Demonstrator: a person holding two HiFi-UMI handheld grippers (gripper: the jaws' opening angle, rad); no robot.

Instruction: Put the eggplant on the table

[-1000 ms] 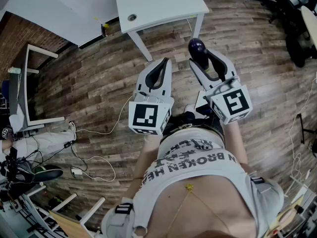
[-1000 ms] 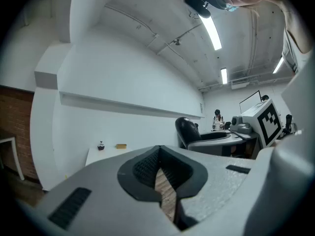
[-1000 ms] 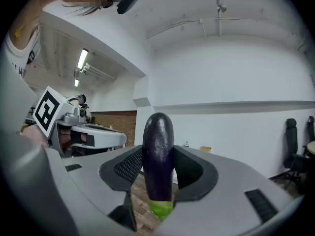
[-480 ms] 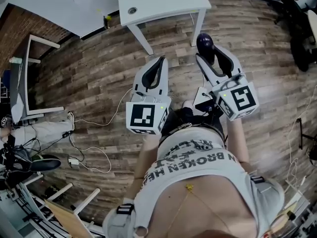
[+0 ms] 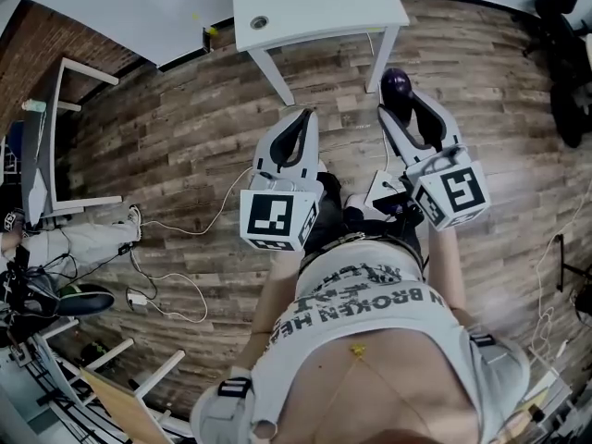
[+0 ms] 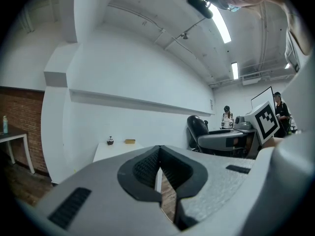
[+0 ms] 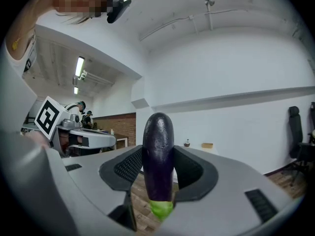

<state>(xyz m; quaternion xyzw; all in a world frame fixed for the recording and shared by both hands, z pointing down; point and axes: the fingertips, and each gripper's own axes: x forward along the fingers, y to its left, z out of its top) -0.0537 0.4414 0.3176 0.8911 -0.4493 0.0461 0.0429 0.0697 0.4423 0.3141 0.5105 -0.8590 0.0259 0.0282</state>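
The head camera sits above the person's torso point(image 5: 370, 340) and looks steeply down at the wood floor point(image 5: 166, 155). The left tool point(image 5: 303, 117) and right tool point(image 5: 404, 103) are near it, and the white counter point(image 5: 314, 3) lies at the far edge. Each tool camera rides low behind its own jaws and faces level toward the white wall point(image 6: 123, 73). The left one sees the counter far off and the right tool's marker cube point(image 6: 266, 122) at its right. The right one has the eggplant point(image 7: 158, 156) close before the lens and the left tool's marker cube point(image 7: 48, 116) at its left. All three views share the counter.
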